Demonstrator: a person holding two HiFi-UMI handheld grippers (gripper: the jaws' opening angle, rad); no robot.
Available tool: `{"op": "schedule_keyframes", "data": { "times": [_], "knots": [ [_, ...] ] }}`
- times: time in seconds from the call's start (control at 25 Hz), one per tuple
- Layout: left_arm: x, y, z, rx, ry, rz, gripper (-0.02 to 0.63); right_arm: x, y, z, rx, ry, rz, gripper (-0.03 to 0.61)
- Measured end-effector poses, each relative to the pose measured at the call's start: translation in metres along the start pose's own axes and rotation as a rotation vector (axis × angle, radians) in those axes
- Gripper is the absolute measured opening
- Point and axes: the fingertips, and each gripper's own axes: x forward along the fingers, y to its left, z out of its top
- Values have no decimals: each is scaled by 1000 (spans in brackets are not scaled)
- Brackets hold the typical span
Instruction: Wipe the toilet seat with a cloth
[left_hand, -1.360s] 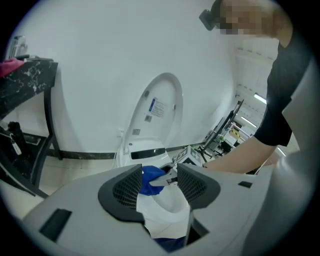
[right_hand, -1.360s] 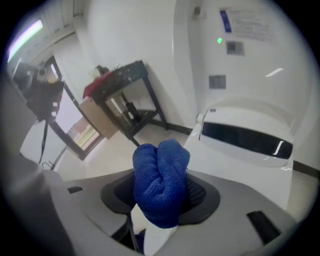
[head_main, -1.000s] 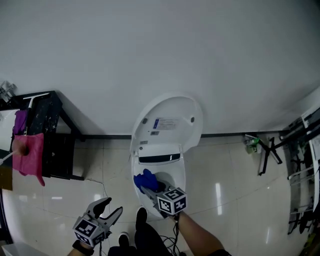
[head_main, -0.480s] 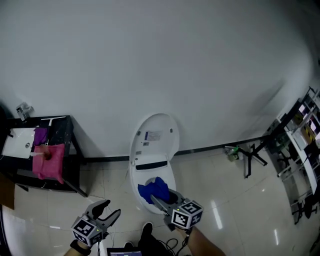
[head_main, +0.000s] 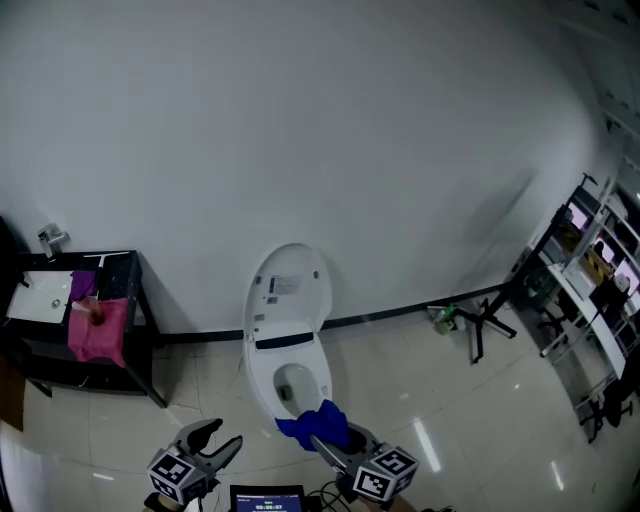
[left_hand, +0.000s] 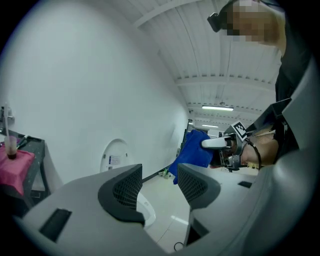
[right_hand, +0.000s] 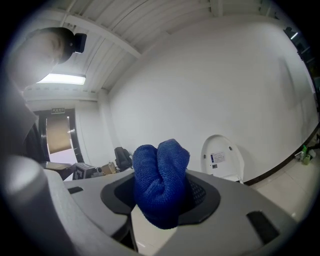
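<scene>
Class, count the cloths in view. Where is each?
3: a blue terry cloth clamped in the right gripper; a pink cloth and a purple cloth draped on the black stand. Others may be hidden.

Toilet (head_main: 318, 372) lid (head_main: 287, 290) up against wall, so seat is reachable from above and front. Front rim taken: right gripper (head_main: 325, 442) clamps blue cloth (head_main: 314, 425) there. Left gripper (head_main: 222, 437), jaws apart, front-left of toilet. Left of toilet: open floor (head_main: 200, 385) up to black stand (head_main: 135, 345). Right of toilet: open floor up to tripod (head_main: 480, 322).
</scene>
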Motion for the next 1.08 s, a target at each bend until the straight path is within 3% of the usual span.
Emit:
{"op": "schedule_keyframes", "data": {
  "times": [0.28, 0.6, 1.08],
  "knots": [
    [5, -54, -5, 5, -1, -19, 230, -68, -4, -9, -22, -36, -19, 213],
    [1, -86, 7, 14, -7, -18, 230, -92, -8, -5, -6, -65, -2, 213],
    [-14, -82, 0, 54, -12, 1, 230, -87, 7, 0, -17, -72, 40, 212]
  ]
}}
